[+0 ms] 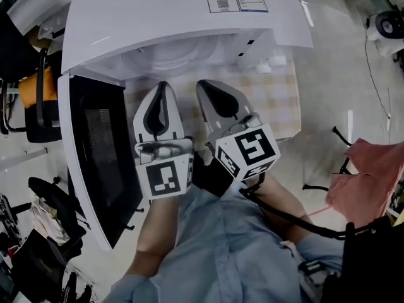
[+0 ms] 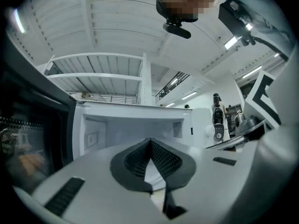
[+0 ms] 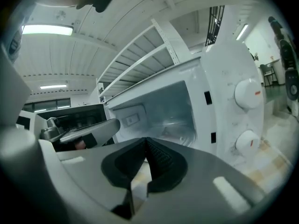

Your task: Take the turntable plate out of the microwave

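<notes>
Standing on the checked worktop point(image 1: 281, 96), the white microwave point(image 1: 183, 17) faces you with its dark-windowed door point(image 1: 95, 163) swung wide to your left. Your left tool point(image 1: 162, 86) and right tool point(image 1: 203, 86) hover side by side before the cavity mouth, each with jaws pressed together on nothing. The turntable plate point(image 1: 169, 60), as far as the glare lets you judge, sits inside on the cavity floor.

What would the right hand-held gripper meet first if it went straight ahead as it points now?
The right hand-held gripper, shut and empty, points into the open microwave. The way looks free up to the opening; inside, it would probably meet the glass plate first, though depth is unclear.
</notes>
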